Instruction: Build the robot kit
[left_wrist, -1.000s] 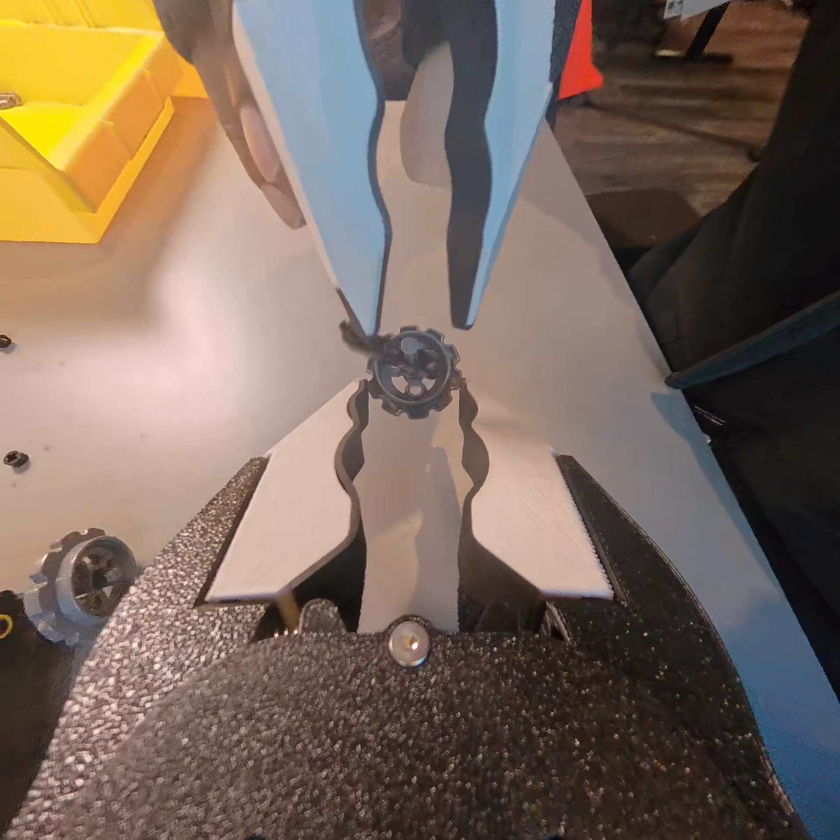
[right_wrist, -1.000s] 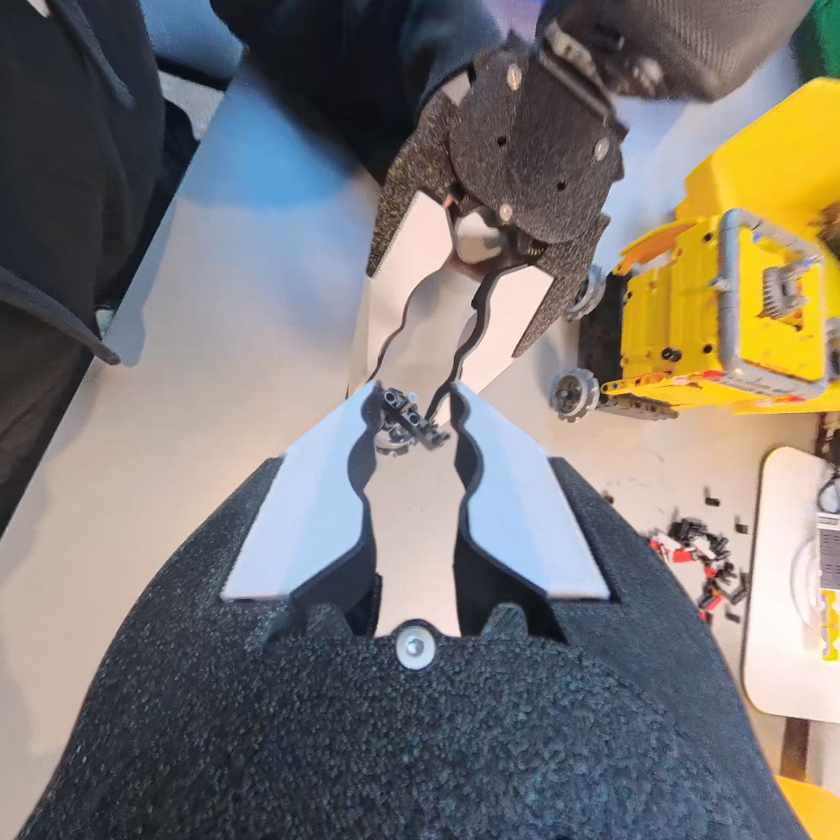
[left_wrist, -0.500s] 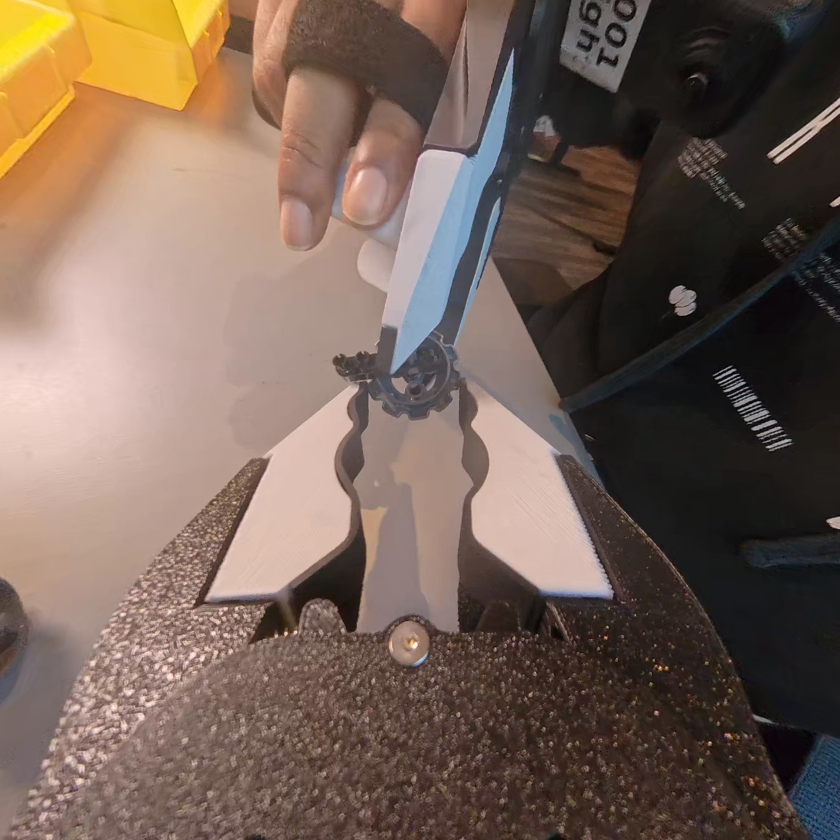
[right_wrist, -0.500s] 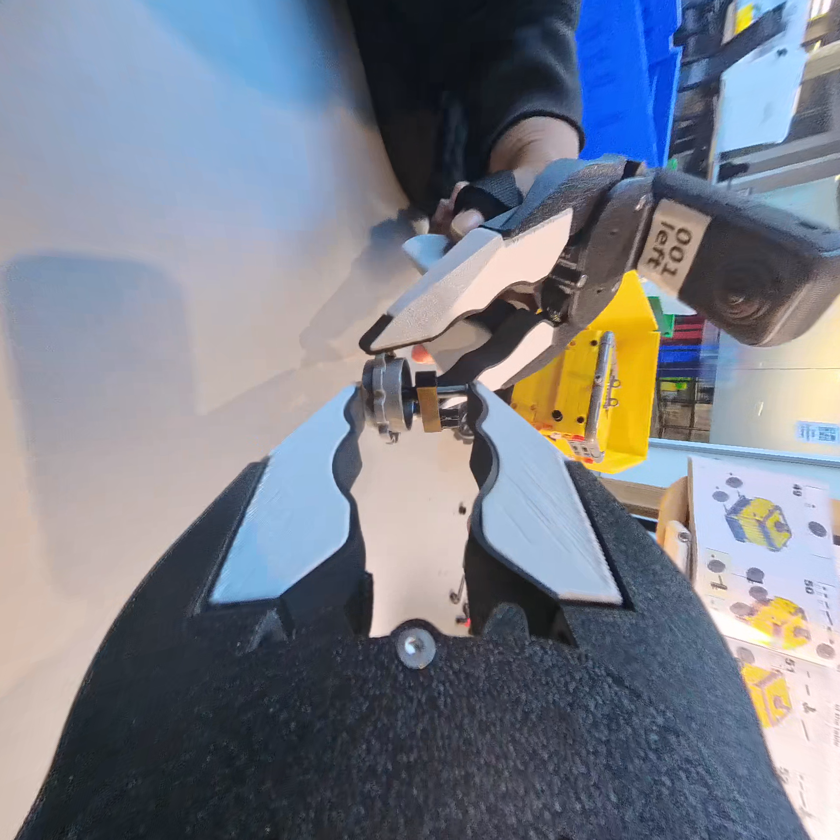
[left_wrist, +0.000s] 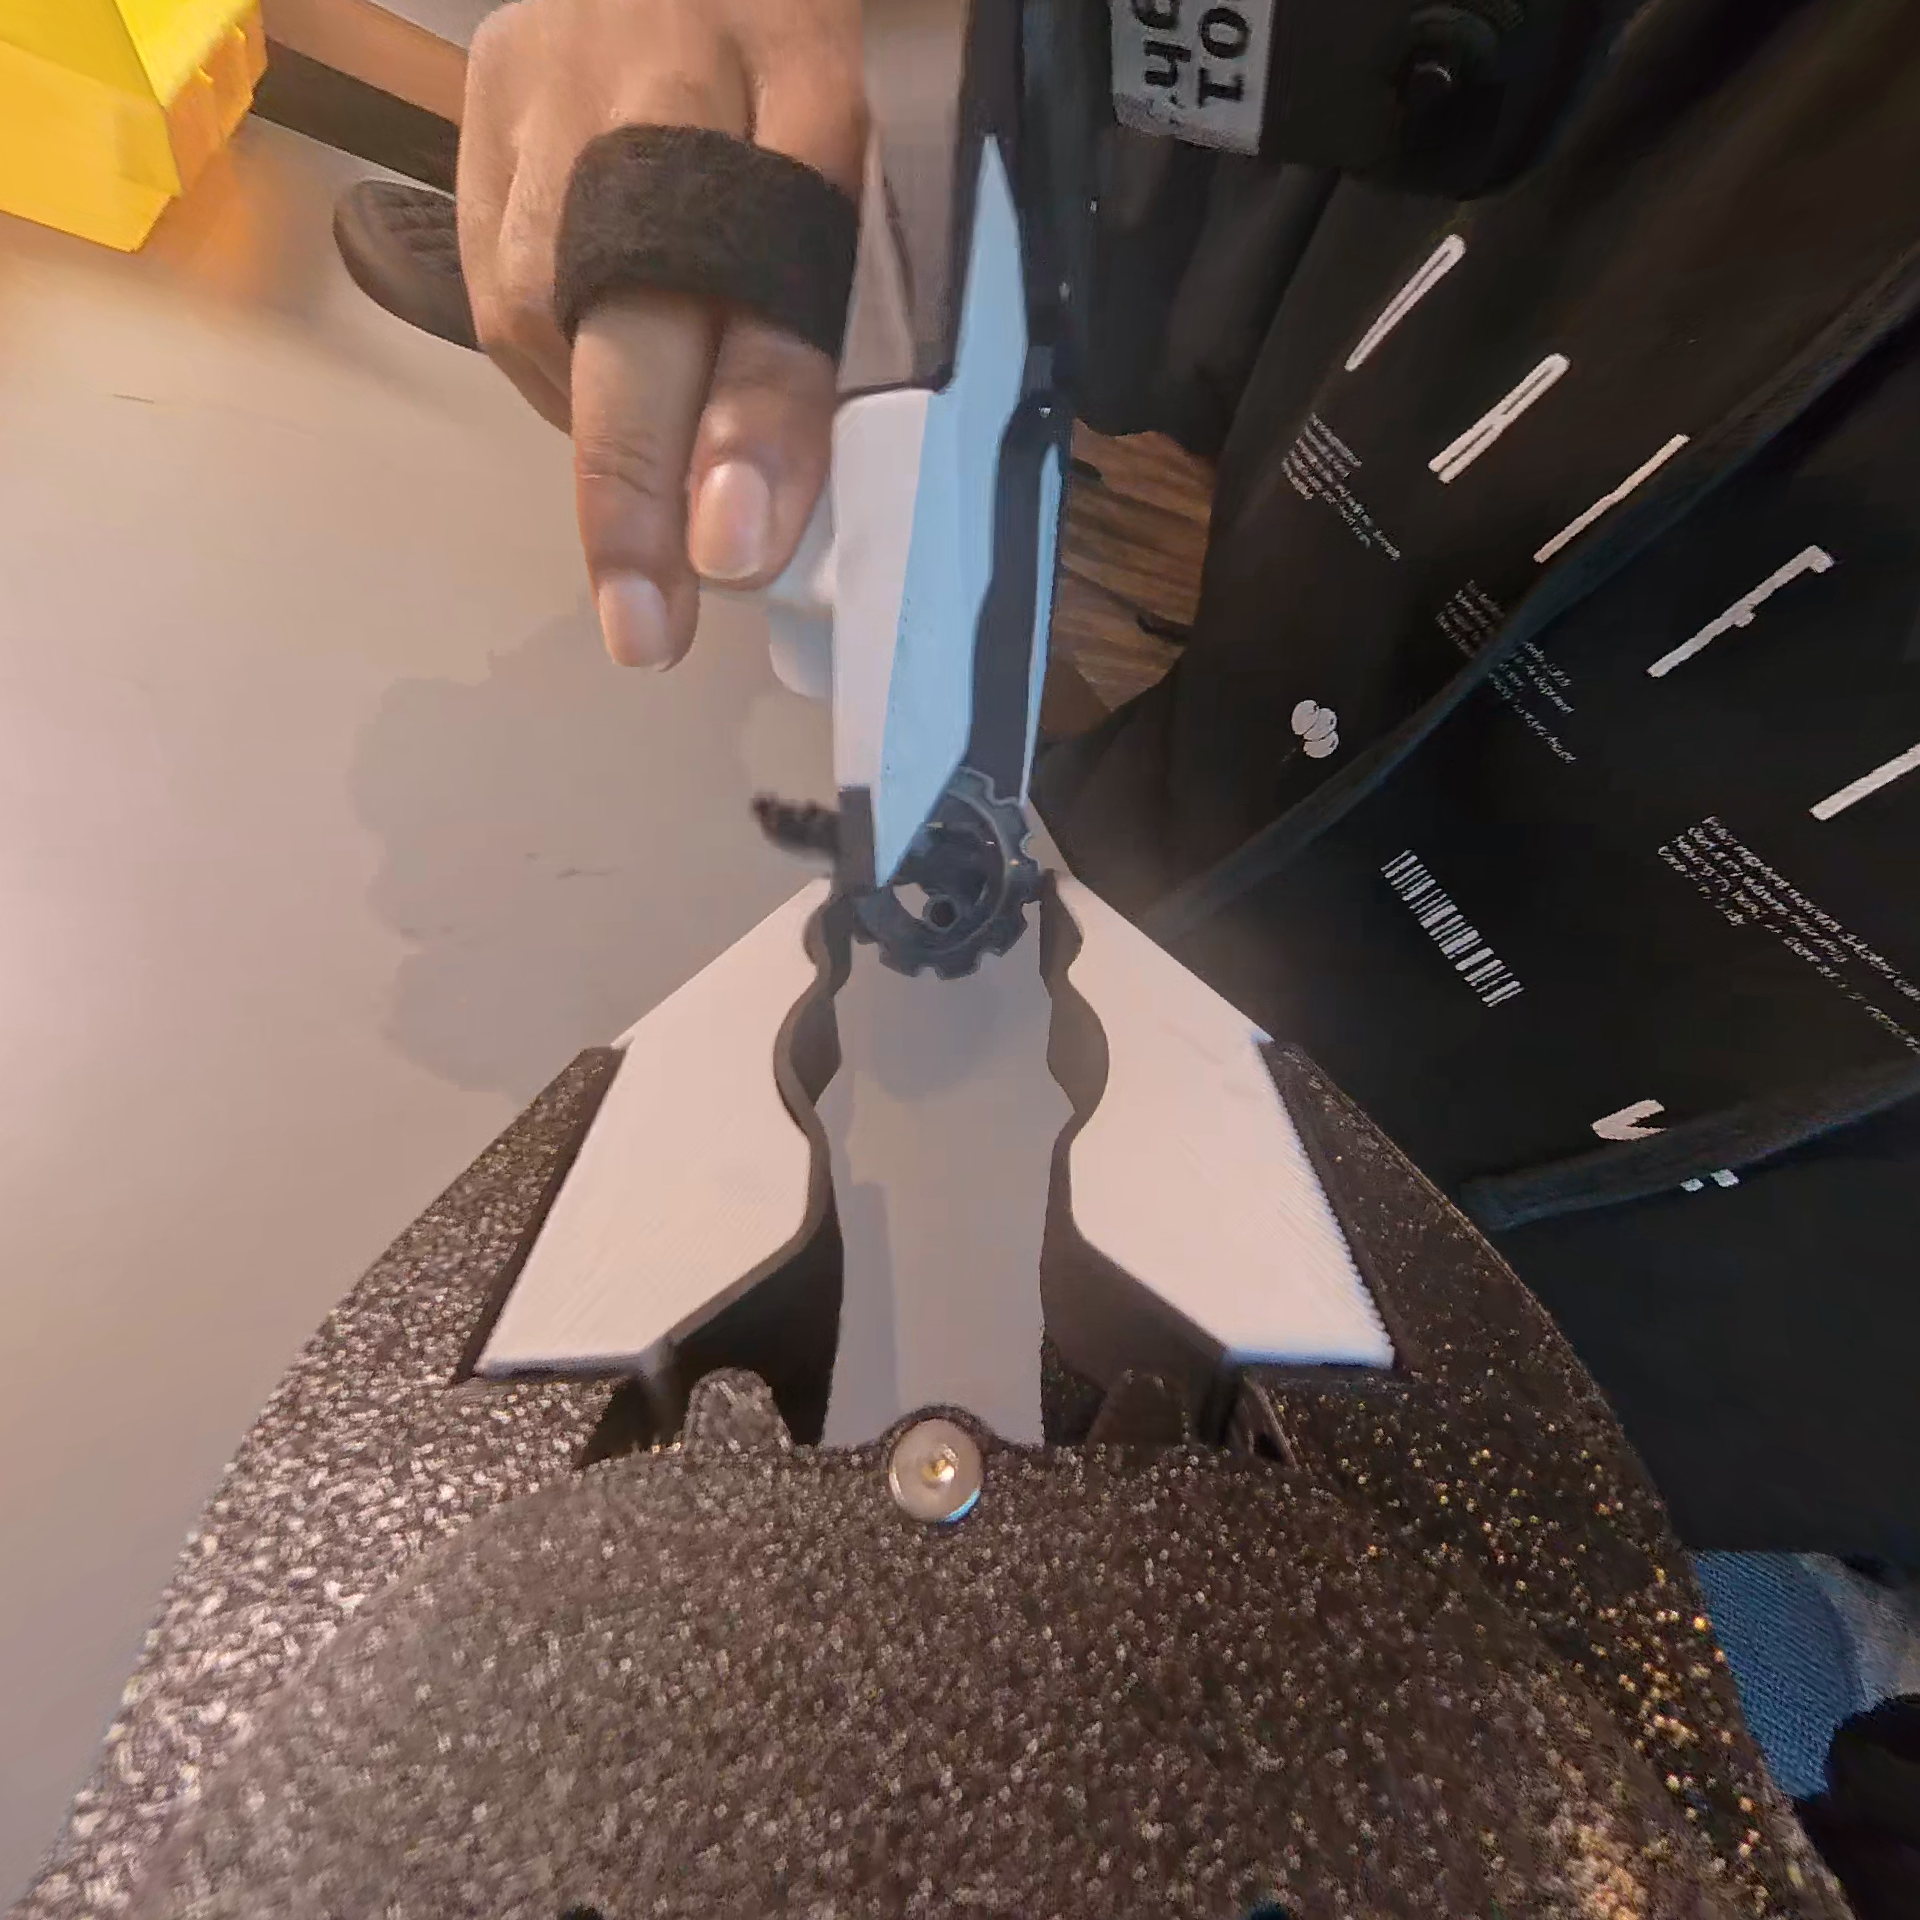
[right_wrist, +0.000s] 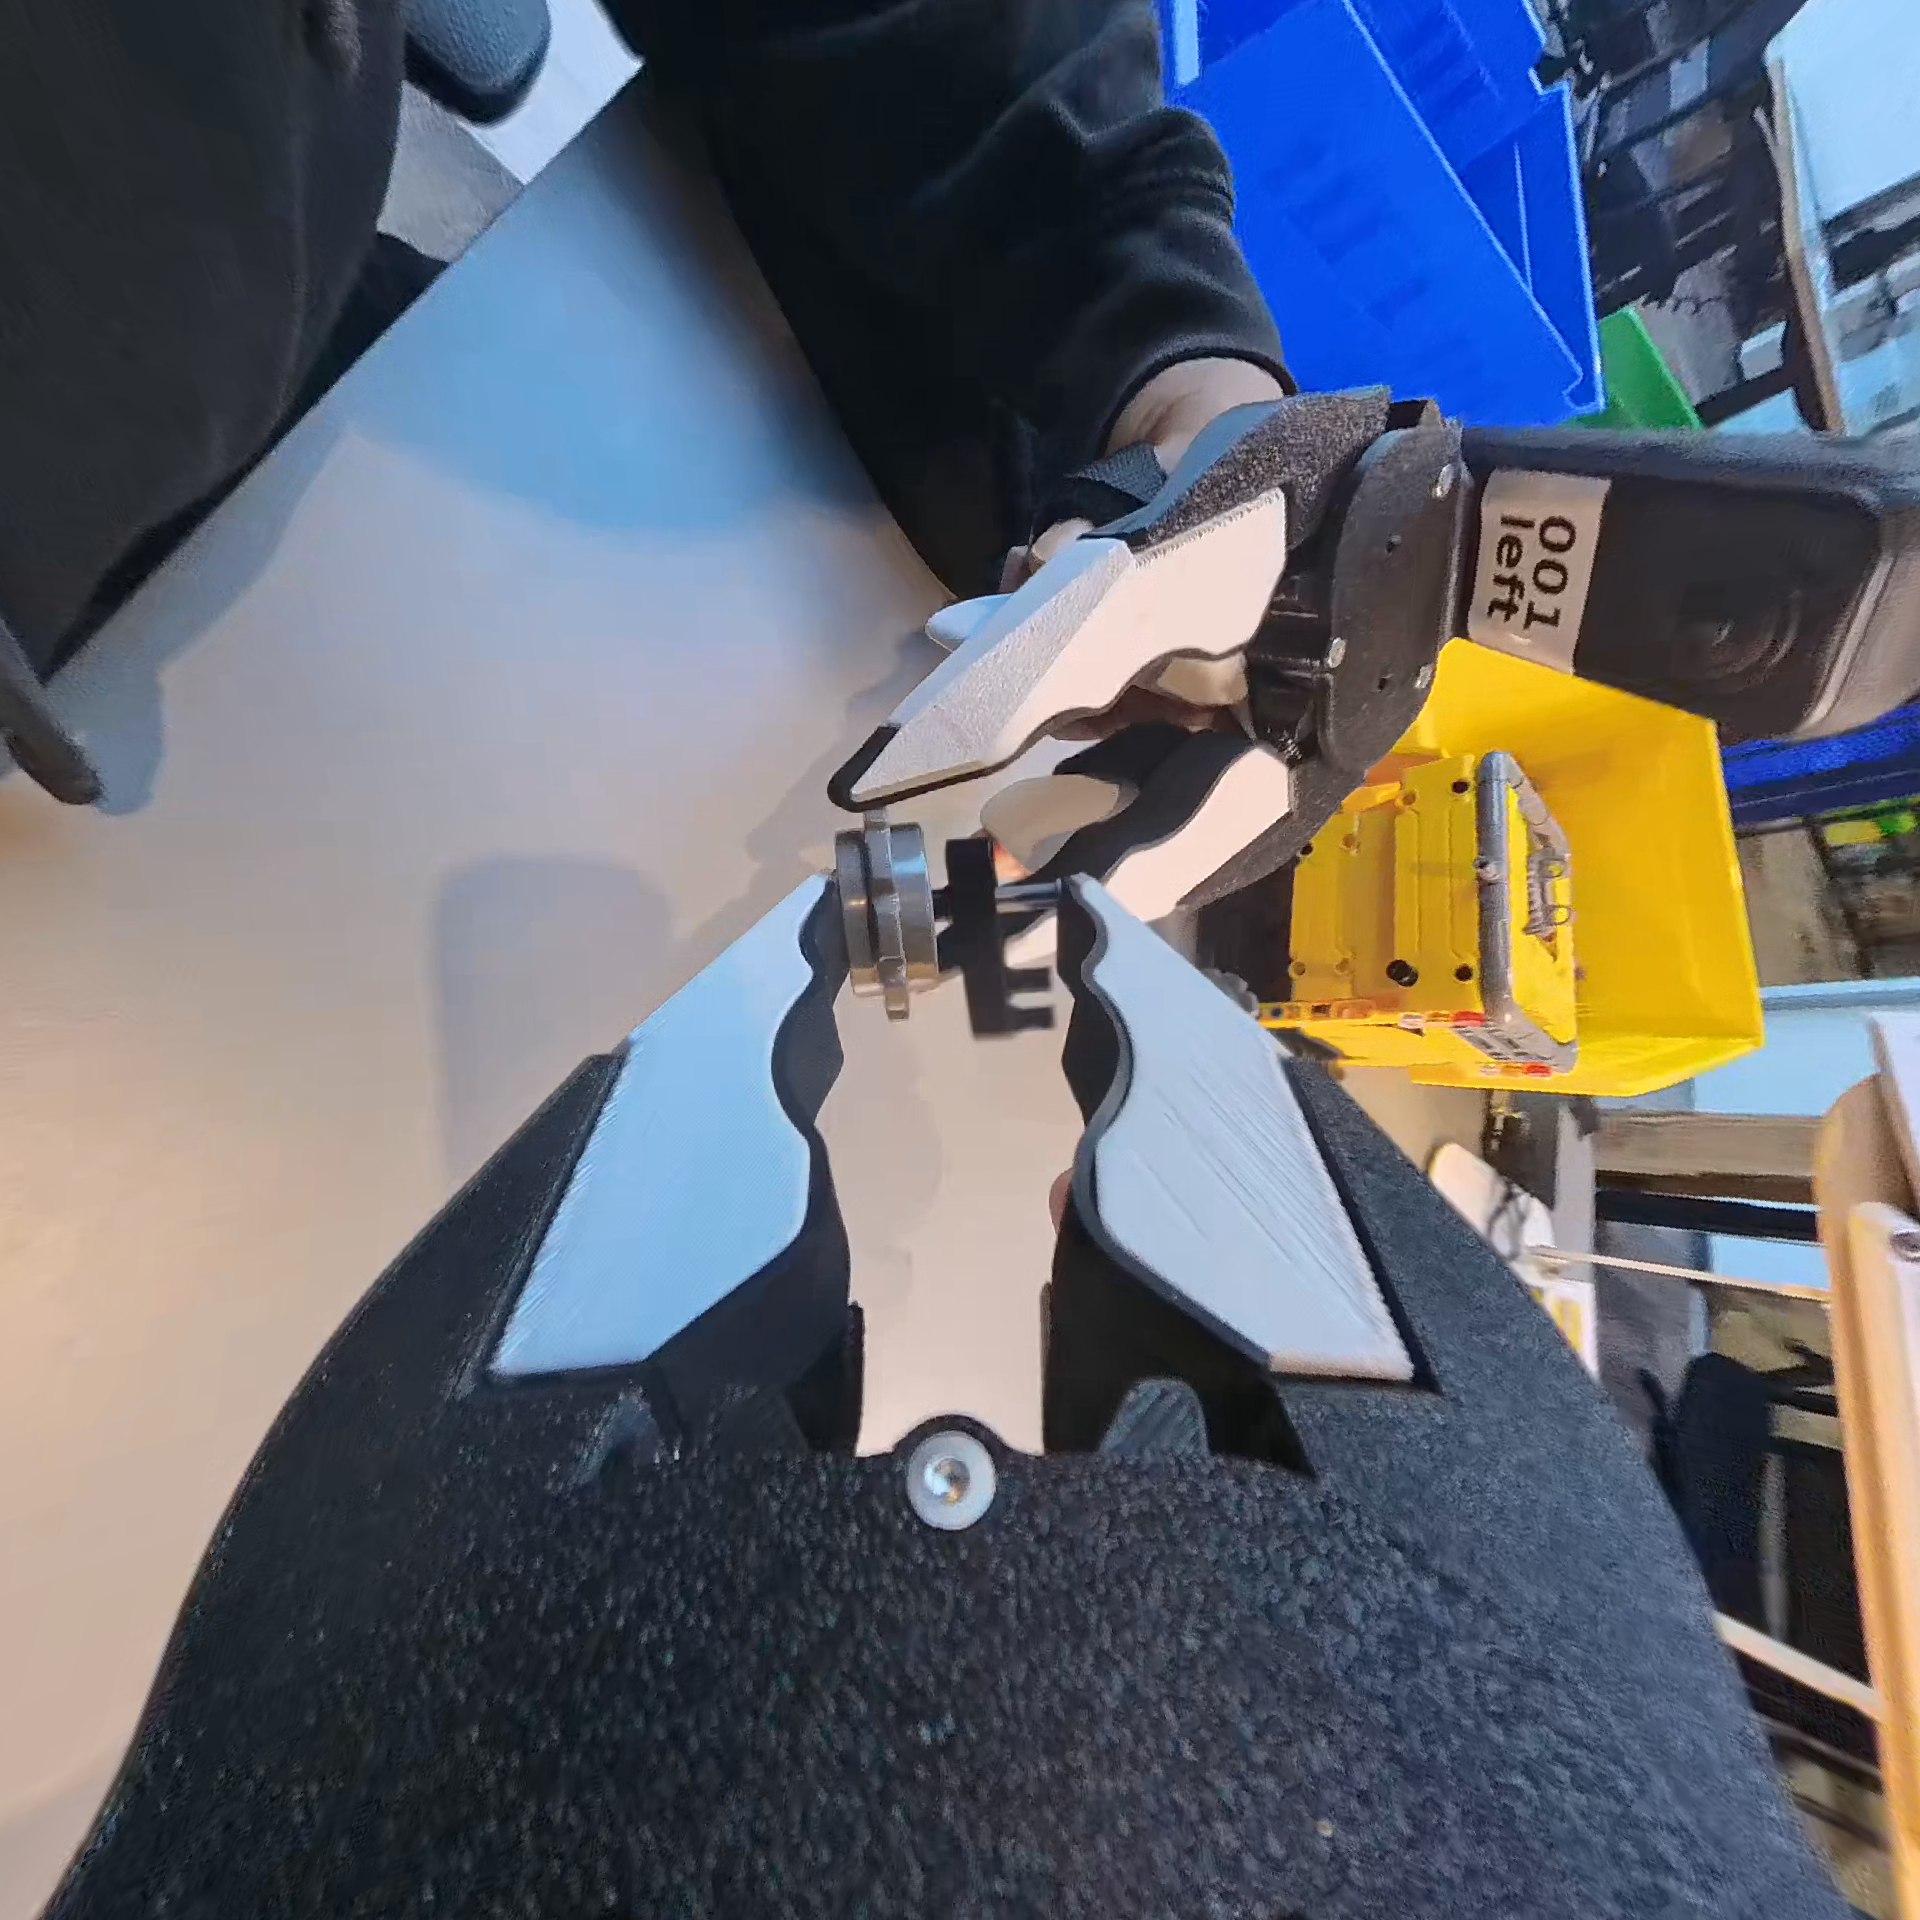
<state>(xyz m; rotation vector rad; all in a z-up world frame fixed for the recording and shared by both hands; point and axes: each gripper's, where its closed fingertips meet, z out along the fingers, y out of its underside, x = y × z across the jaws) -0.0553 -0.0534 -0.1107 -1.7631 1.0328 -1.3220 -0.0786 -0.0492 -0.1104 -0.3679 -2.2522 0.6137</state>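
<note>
The left gripper (left_wrist: 940, 904) is pinching a small toothed wheel (left_wrist: 951, 909) by its rim, its two pale ribbed fingers with wavy black inner edges closing on the dark plastic gear from either side, above the table. In the right wrist view the right gripper (right_wrist: 945, 904) is clamping across the same small assembly endwise: the grey wheel (right_wrist: 885, 920) is pressing against one fingertip, and a thin black axle (right_wrist: 1023, 891) carrying a flat black beam (right_wrist: 987, 951) is reaching to the other. The right gripper's fingers (left_wrist: 935, 623) are showing edge-on in the left view, crossing over the wheel, with a person's hand (left_wrist: 665, 343), a black fabric strap around its fingers, lying beside them. The left gripper's grainy black body (right_wrist: 1382, 582) is showing in the right view, with a white label on the dark housing behind it. The table (left_wrist: 260, 675) is smooth, matte and off-white, catching soft shadows and a bluish sheen near its edge. A yellow brick-built box (right_wrist: 1455, 914) with a grey bar handle is sitting on the table behind the grippers. Blue bins (right_wrist: 1371, 187) are standing farther back, and a person's black sleeve (right_wrist: 987, 208) is resting at the table edge.
</note>
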